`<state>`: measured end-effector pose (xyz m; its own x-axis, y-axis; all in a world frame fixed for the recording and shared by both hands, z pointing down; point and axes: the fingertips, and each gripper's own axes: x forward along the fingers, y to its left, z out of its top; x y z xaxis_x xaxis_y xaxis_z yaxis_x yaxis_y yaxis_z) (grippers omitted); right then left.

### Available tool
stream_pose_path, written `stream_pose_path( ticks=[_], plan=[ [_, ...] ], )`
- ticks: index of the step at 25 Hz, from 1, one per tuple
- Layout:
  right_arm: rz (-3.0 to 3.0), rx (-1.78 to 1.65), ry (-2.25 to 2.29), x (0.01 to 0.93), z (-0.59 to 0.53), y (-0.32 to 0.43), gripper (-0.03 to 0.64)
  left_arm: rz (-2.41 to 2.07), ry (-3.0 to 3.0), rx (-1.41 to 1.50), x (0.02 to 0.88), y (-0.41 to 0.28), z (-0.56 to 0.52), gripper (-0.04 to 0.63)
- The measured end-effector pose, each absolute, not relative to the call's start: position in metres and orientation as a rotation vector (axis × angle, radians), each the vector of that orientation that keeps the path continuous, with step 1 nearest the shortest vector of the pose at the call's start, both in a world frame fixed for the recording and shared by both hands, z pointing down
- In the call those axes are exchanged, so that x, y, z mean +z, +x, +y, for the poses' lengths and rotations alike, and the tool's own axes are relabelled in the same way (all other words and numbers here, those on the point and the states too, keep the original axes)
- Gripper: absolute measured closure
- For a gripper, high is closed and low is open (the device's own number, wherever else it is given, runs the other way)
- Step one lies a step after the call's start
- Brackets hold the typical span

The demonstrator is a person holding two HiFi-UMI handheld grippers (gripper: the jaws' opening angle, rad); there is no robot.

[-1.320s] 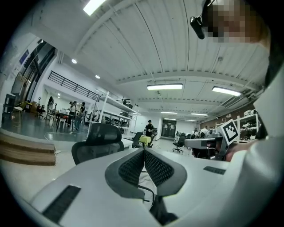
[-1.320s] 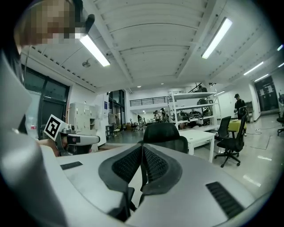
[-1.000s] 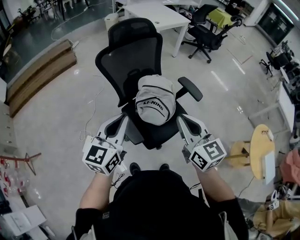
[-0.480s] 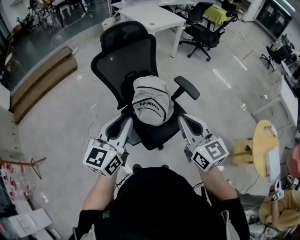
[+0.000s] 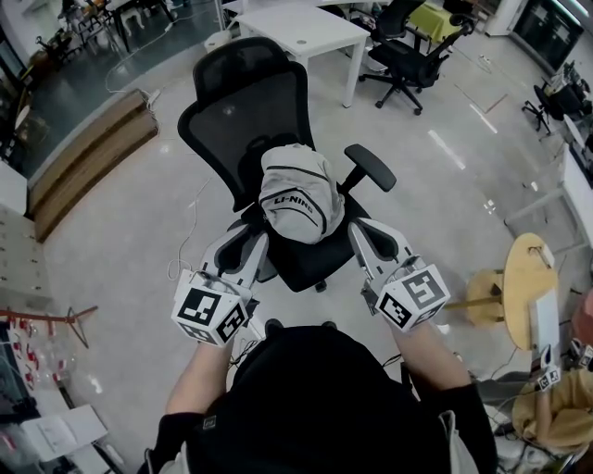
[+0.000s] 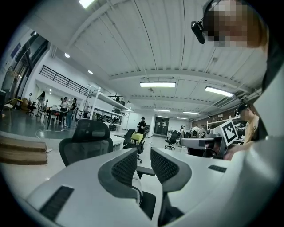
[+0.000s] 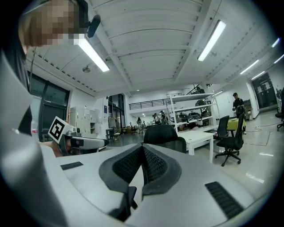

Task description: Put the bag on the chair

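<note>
The grey-white bag (image 5: pixel 295 194) sits on the seat of the black mesh office chair (image 5: pixel 243 116), leaning on its backrest. My left gripper (image 5: pixel 243 244) is beside the seat's left front, just short of the bag. Its jaws have just been opening, and nothing is between them in the left gripper view (image 6: pixel 144 166). My right gripper (image 5: pixel 369 237) is at the seat's right front under the armrest (image 5: pixel 371 167), apart from the bag. The right gripper (image 7: pixel 143 162) is shut with its pads meeting on nothing. The chair's backrest (image 7: pixel 162 135) shows beyond them.
A white table (image 5: pixel 301 28) and another black office chair (image 5: pixel 408 56) stand behind the chair. Wooden boards (image 5: pixel 88 157) lie at the left. A round wooden stool (image 5: pixel 523 278) stands at the right. A thin cable (image 5: pixel 185 231) runs over the floor by the chair.
The left gripper's jaws have parted. Both grippers have shifted a little at the seat's front. The bag has stayed on the seat.
</note>
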<state>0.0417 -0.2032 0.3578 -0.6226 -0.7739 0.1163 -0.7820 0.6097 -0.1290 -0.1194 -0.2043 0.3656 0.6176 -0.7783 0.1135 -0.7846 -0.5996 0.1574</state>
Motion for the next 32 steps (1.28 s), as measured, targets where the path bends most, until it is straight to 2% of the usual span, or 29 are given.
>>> stream_pose_path(
  ticks=[32],
  plan=[
    [-2.75, 0.184, 1.41, 0.348, -0.207, 0.082, 0.589, -1.441, 2.635, 0.097, 0.357, -0.143, -0.208, 0.491]
  ],
)
